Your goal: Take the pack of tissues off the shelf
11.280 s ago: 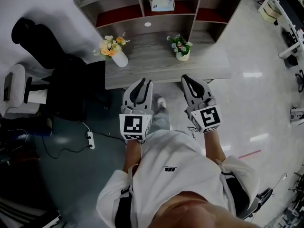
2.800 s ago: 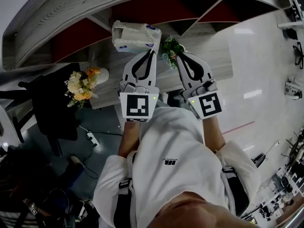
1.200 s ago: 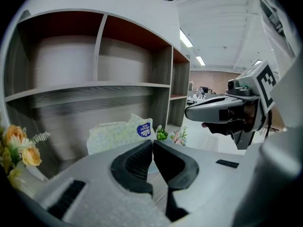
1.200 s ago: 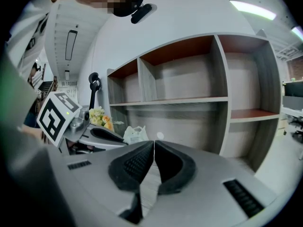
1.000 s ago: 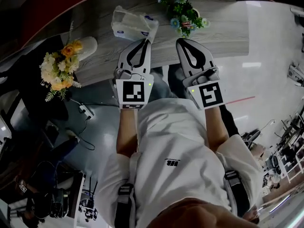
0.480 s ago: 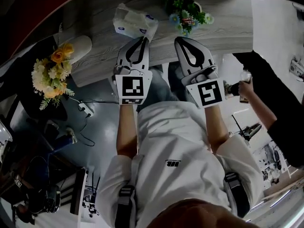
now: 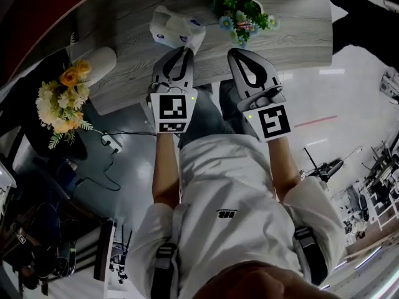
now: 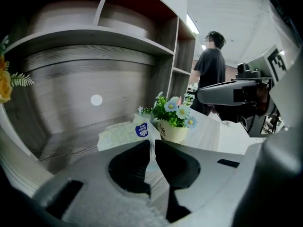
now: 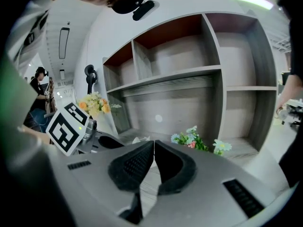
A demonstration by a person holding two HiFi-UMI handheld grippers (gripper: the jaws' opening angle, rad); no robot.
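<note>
The pack of tissues [image 7: 174, 28] is a pale plastic pack with blue logos, low over the grey wooden desk [image 7: 287, 30], off the shelf. My left gripper [image 7: 186, 50] is shut on its near edge. In the left gripper view the pack [image 8: 120, 132] lies just past the closed jaws of the left gripper [image 8: 152, 143], with a thin strip of wrapper pinched between them. My right gripper [image 7: 239, 53] hovers beside it to the right, shut and holding nothing. The right gripper view shows my right gripper [image 9: 154, 144] with its jaws pressed together.
A pot of blue and white flowers [image 7: 240, 11] stands right of the pack. A white vase of yellow flowers [image 7: 59, 98] sits at the desk's left end. The shelf unit [image 9: 189, 79] rises behind the desk. A person [image 8: 208, 74] stands at the right.
The left gripper still holds the pack, which sits a little nearer the desk's front edge. The person's arm at the right has withdrawn to the upper right corner.
</note>
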